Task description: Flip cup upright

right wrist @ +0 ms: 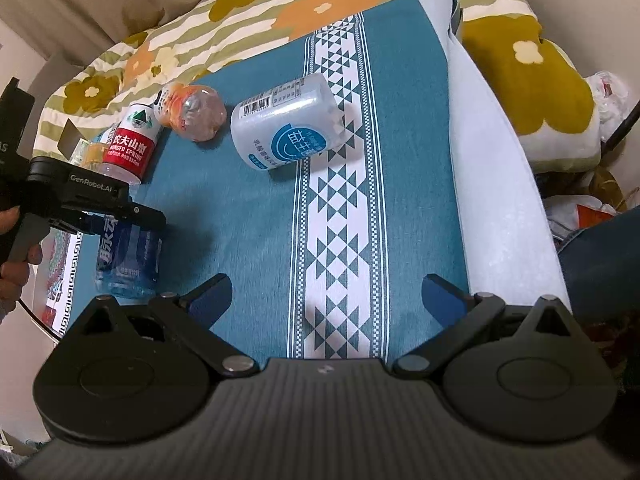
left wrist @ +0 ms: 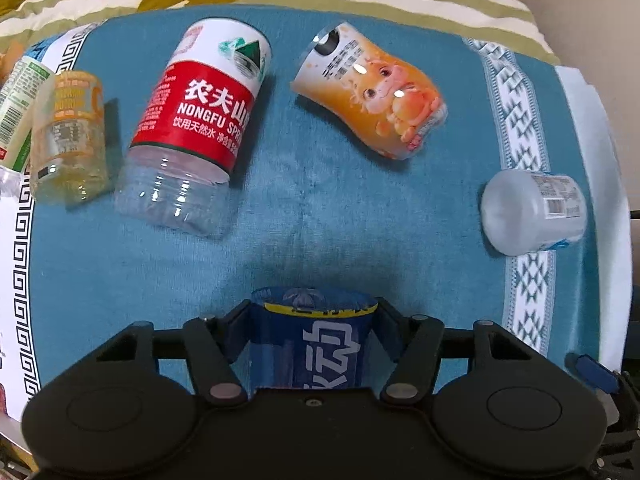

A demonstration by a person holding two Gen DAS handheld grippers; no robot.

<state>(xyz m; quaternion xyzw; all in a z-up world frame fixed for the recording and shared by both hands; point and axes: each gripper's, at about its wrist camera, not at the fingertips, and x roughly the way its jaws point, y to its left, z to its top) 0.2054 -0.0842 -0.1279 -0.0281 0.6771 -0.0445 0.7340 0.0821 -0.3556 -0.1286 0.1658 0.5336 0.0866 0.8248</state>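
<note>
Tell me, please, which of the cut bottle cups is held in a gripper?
The blue cup, clamped in the left gripper; the red, orange and white ones lie free.

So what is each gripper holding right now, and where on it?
The left gripper clamps the blue-labelled cup across its sides, near one end. The right gripper is open and holds nothing.

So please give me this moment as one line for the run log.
left gripper: shut on blue cup | right gripper: open, holding nothing | blue cup: standing on teal cloth | white cup: lying down
</note>
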